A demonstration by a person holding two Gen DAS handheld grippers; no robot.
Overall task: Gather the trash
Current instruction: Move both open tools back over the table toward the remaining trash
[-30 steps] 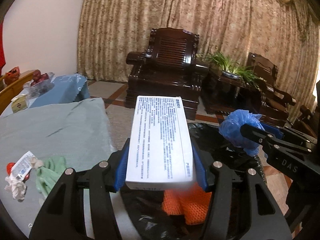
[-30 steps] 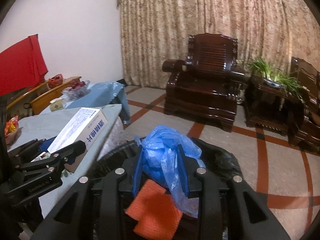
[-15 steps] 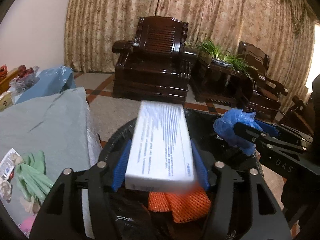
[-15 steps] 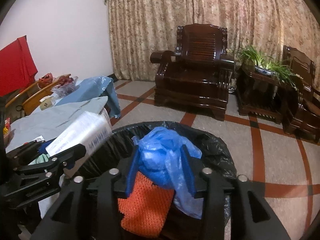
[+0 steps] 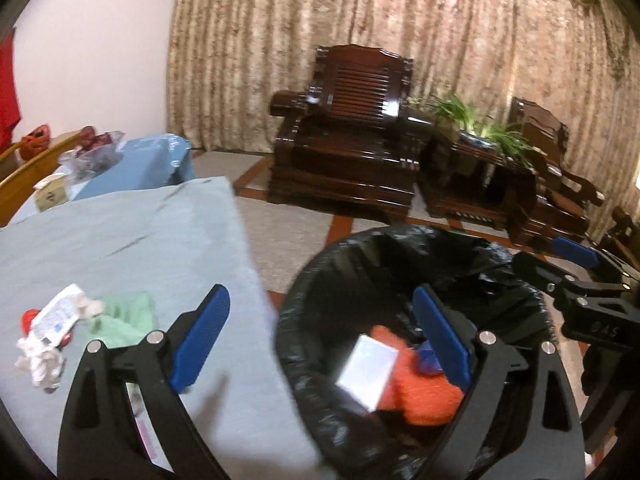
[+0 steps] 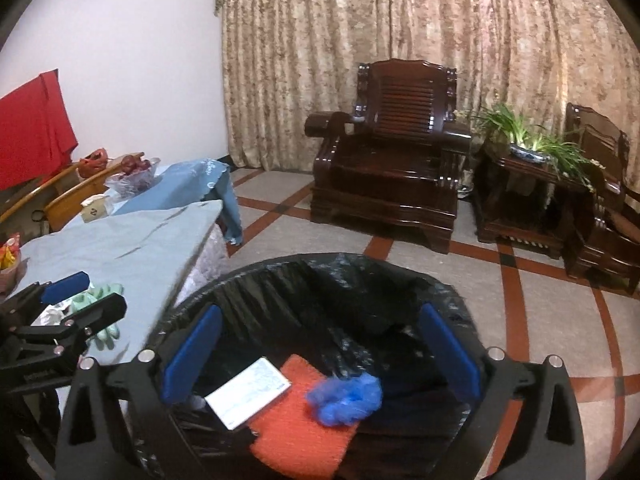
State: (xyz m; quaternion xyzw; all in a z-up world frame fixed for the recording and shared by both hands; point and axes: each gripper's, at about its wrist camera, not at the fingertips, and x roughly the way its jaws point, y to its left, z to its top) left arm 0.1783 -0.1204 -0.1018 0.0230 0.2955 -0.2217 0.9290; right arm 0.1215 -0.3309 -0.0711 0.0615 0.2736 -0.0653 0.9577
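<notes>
A bin lined with a black bag (image 5: pixel 320 264) (image 6: pixel 320 268) stands beside the table. Inside it lie a white printed box (image 5: pixel 366 372) (image 6: pixel 248 398), an orange mesh piece (image 5: pixel 424 396) (image 6: pixel 304 428) and a crumpled blue plastic bag (image 6: pixel 344 398) (image 5: pixel 428 358). My left gripper (image 5: pixel 320 340) hangs over the bin's left rim, its jaws opening wide with nothing between them. My right gripper (image 6: pixel 320 356) is above the bin, jaws also opening wide and empty. On the table lie a green glove (image 5: pixel 124 320) (image 6: pixel 100 312), crumpled tissue (image 5: pixel 40 360) and a wrapper (image 5: pixel 56 316).
The grey-clothed table (image 5: pixel 120 240) fills the left side, with a blue-covered table (image 5: pixel 136 164) behind it holding a fruit bowl (image 6: pixel 134 172). A dark wooden armchair (image 6: pixel 392 168), a plant stand (image 6: pixel 520 184) and a second chair (image 6: pixel 604 208) stand on the tiled floor beyond.
Both grippers opened. The white box dropped from the left one and the blue bag from the right one into the bin. The left gripper shifted left, toward the table's edge.
</notes>
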